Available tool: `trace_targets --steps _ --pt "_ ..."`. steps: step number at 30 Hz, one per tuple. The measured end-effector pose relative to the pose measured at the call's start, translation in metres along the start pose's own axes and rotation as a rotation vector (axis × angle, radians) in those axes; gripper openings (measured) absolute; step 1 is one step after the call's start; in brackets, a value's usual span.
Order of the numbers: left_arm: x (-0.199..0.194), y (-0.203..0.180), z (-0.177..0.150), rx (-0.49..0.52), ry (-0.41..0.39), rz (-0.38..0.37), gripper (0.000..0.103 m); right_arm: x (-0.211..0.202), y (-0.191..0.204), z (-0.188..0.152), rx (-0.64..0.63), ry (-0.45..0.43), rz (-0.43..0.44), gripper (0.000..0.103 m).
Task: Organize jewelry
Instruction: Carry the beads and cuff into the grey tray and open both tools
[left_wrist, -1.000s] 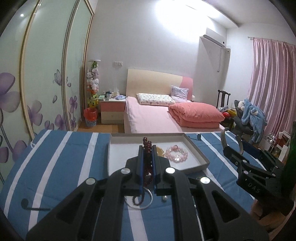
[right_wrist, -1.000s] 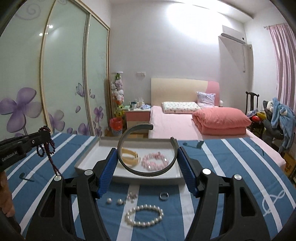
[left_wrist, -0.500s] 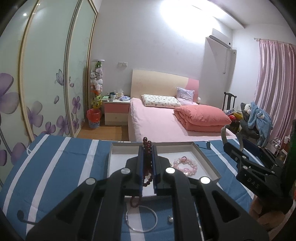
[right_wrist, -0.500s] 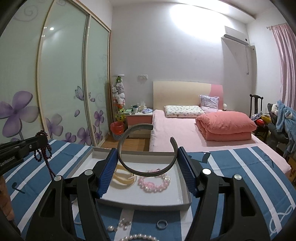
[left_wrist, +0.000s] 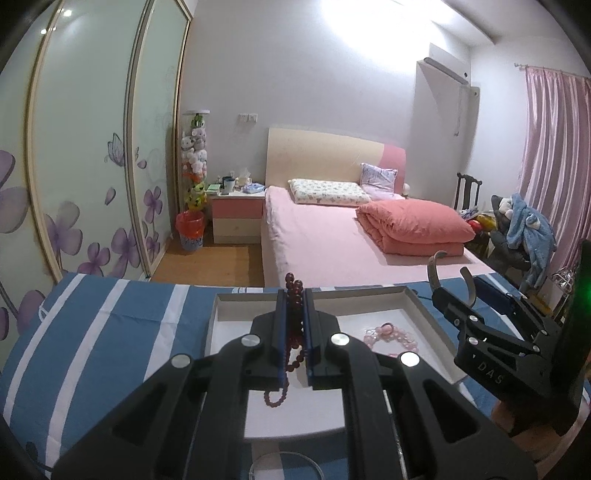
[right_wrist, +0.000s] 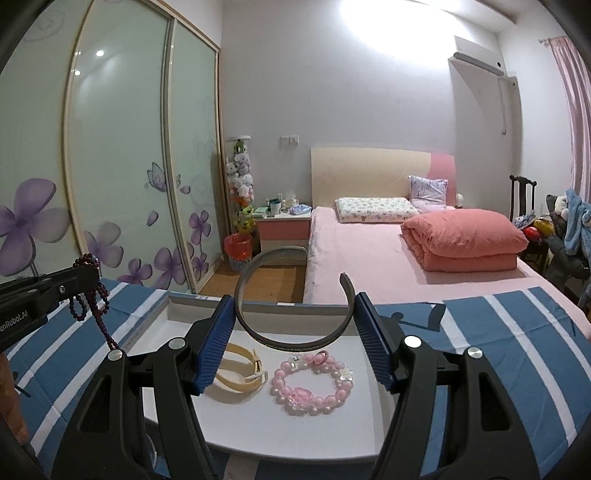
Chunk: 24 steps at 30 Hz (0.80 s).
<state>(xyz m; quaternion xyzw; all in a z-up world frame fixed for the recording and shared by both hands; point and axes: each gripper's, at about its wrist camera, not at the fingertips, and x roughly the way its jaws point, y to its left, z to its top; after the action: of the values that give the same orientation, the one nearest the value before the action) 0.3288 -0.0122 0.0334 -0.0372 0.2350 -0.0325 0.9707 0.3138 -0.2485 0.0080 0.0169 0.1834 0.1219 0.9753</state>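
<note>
Both grippers have advanced toward the tray (right_wrist: 177, 308) since the earlier frames; its white floor now fills the lower centre of each view, and the loose pearls and rings on the striped desk (right_wrist: 517, 332) have dropped from sight. Step in hand: carrying two pieces to the tray. Left gripper (left_wrist: 294, 295): fingers (left_wrist: 281, 332) pinched nearly together on the red bead string (left_wrist: 293, 325), which loops above the tips at 12 o'clock and dangles below over the near tray floor. Right gripper (right_wrist: 295, 314): fingers (right_wrist: 218, 339) set fairly wide, holding the grey bangle (right_wrist: 291, 339) across its width, its open side toward 12 o'clock, above the tray. Already in the tray: a cream bangle (right_wrist: 236, 373) at 7 o'clock of the grey one and a pink bracelet (right_wrist: 312, 384) at 6 o'clock, the two just beside each other. Next move, as judged: lower each piece onto bare tray floor clear of these two, then part the fingers; the limp string may catch on a pad on release.
</note>
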Motion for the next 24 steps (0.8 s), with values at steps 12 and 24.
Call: trace_targets --steps 12,24 --pt "0.036 0.007 -0.004 -0.010 0.036 0.010 0.009 0.026 0.001 -0.004 0.000 0.053 0.009 0.066" --pt "0.043 0.013 -0.003 -0.028 0.036 0.023 0.017 0.027 -0.006 0.002 0.008 0.056 0.029 0.070"
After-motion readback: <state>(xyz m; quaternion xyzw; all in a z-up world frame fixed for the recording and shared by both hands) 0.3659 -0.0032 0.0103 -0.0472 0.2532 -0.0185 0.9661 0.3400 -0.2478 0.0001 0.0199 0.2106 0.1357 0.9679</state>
